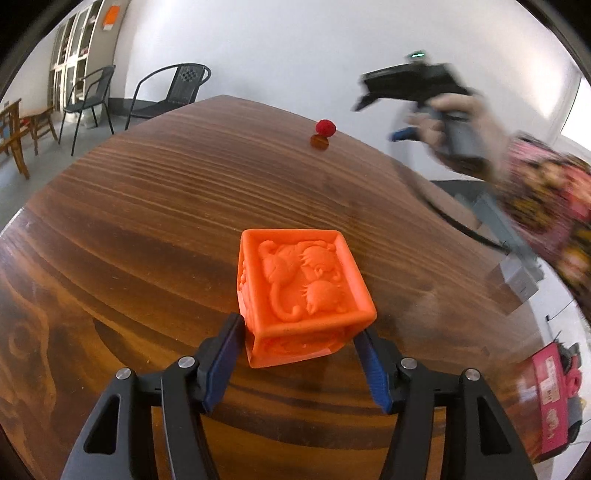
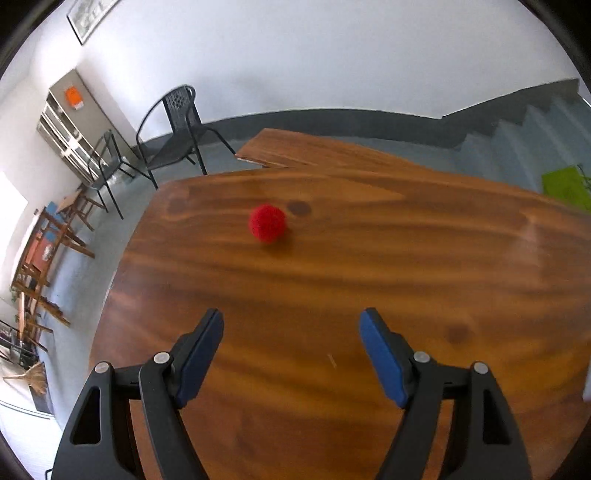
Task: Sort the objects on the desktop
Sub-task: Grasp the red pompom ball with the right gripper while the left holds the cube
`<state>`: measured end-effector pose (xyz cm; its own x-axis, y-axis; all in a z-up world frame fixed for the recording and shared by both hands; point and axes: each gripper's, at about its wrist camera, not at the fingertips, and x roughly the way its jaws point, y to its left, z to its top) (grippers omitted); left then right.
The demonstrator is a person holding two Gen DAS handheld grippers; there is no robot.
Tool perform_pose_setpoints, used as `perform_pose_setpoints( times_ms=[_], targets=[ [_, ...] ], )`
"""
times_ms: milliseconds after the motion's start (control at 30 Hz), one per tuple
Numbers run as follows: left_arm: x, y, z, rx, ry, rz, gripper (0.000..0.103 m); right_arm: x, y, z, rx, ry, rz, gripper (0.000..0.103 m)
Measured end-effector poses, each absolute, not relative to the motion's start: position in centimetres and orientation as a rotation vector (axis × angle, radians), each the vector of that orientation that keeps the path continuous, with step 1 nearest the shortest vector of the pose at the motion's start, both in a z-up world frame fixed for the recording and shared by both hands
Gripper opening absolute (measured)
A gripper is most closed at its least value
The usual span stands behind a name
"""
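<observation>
No readable text anywhere. Orange block (image 1: 303,295) carries raised animal figures only, no letters or nos. Orange sign (image 1: 112,15) on the cabinet (image 1: 72,55): too small and blurred to read, same in the right wrist view. Pink box (image 1: 552,398) at the right edge has light markings, illegible. Framed picture (image 2: 90,16) on the wall, nothing legible.

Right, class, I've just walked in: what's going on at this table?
A person holds a gripper in each hand. The left gripper has its fingers on either side of an orange embossed cube on the wooden table. The right gripper is open and empty above the table, facing a fuzzy red ball.
</observation>
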<state>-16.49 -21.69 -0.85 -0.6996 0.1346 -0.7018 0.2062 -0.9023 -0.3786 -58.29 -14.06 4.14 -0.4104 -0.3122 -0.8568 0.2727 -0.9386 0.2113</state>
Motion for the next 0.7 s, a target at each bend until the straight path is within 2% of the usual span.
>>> perform_pose_setpoints(
  times_ms=[100,133,300,367,467,533,700],
  targets=[
    [-16.3,-21.9,-0.8,1.198,0.703,-2.783,0.062,-62.1,-17.5,2.4,1.471,-0.040,-2.394,0.078],
    [-16.3,-22.0,-0.8,1.197,0.708,-2.785,0.062,-62.8,-18.2,2.2,1.469,-0.032,-2.403,0.073],
    [-16.0,-22.1,-0.5,1.194,0.723,-2.788,0.062,-64.9,-19.8,0.3,1.520,-0.031,-2.420,0.064],
    [-16.0,-22.0,-0.4,1.194,0.723,-2.787,0.063,-65.2,-19.9,-0.5,1.559,-0.040,-2.412,0.057],
    [-16.3,-21.9,-0.4,1.193,0.722,-2.787,0.063,-64.6,-20.4,-1.1,1.574,0.028,-2.427,0.035],
    [-16.2,-21.8,-0.4,1.192,0.728,-2.788,0.063,-63.9,-20.2,-0.8,1.575,0.041,-2.443,0.028],
    [-16.7,-22.2,-0.6,1.190,0.737,-2.789,0.063,-60.6,-17.7,3.4,1.455,0.012,-2.481,0.026]
  ],
)
